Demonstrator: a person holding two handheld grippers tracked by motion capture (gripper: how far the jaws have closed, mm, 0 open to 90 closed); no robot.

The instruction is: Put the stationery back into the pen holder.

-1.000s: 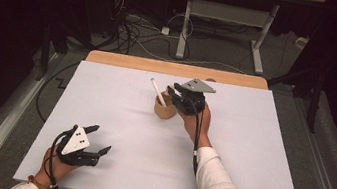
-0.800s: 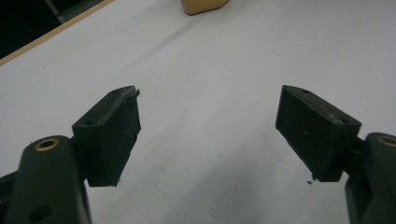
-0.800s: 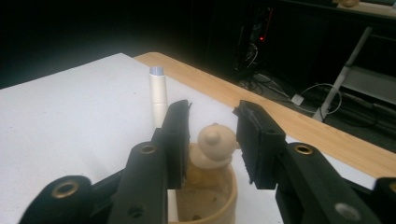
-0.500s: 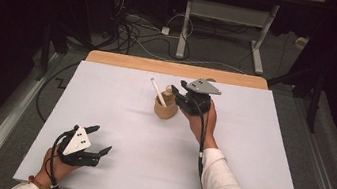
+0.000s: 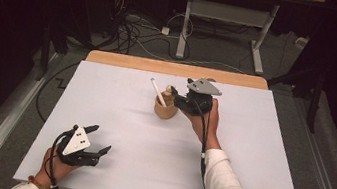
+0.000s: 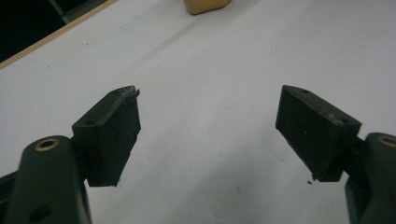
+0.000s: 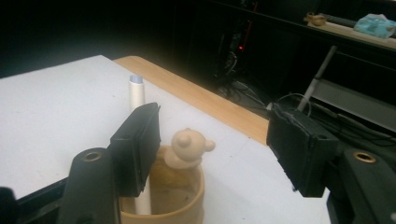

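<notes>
A white sheet [image 5: 150,137] covers the light wooden table [image 5: 175,68], leaving a bare strip of wood along the far edge. On the dark floor beyond the table lies a tangle of black and white cables [image 5: 140,32], beside the white metal legs of a second desk [image 5: 223,17].

The table [image 5: 110,166] is covered in a smooth matt white sheet, with a bare strip of light wood along its far edge. The cup [image 5: 165,109] looks like smooth tan wood, as does its little bear figure [image 7: 186,148]. The white stick [image 7: 136,93] seems matt plastic. Both grippers' jaws are matt black, slightly rough plastic with brass-coloured metal eyelets.
</notes>
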